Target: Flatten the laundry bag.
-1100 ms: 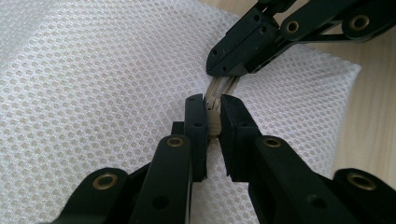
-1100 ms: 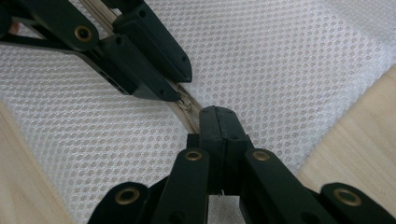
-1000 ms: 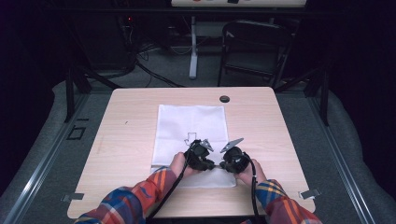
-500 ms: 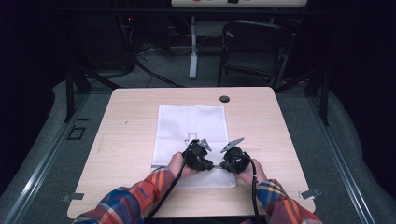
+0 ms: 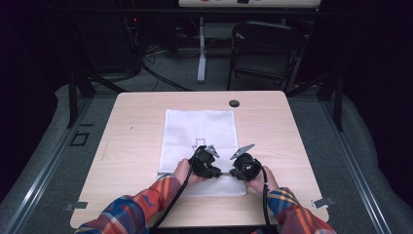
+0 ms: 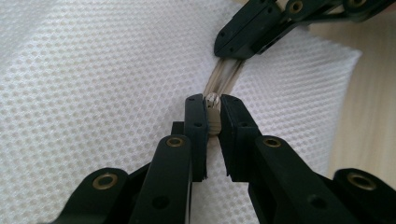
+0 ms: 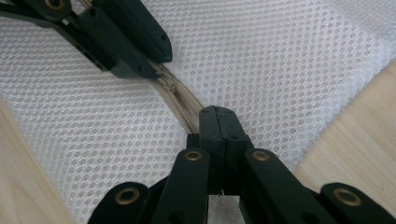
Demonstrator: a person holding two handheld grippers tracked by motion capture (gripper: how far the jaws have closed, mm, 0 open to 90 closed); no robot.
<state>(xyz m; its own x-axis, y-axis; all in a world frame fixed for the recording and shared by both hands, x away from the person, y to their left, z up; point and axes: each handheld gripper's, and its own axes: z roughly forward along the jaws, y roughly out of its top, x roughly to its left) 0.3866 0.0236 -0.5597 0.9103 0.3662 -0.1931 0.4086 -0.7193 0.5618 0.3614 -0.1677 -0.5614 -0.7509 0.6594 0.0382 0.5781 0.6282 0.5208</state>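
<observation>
A light wooden table (image 5: 146,141) with rounded corners stands on a grey carpeted floor (image 5: 44,161); a dark round grommet (image 5: 234,103) sits near its far edge. Beyond it the room is dim. A dark folding chair (image 5: 265,48) stands on the far side, beside a pale stand post (image 5: 201,46), with black cables (image 5: 156,73) trailing across the floor.

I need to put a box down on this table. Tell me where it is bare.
Bare light wooden table lies left of the white mesh zipper bag, right of it, and beyond it beside the black round grommet. The near middle is crowded: both hands work on the bag.
</observation>
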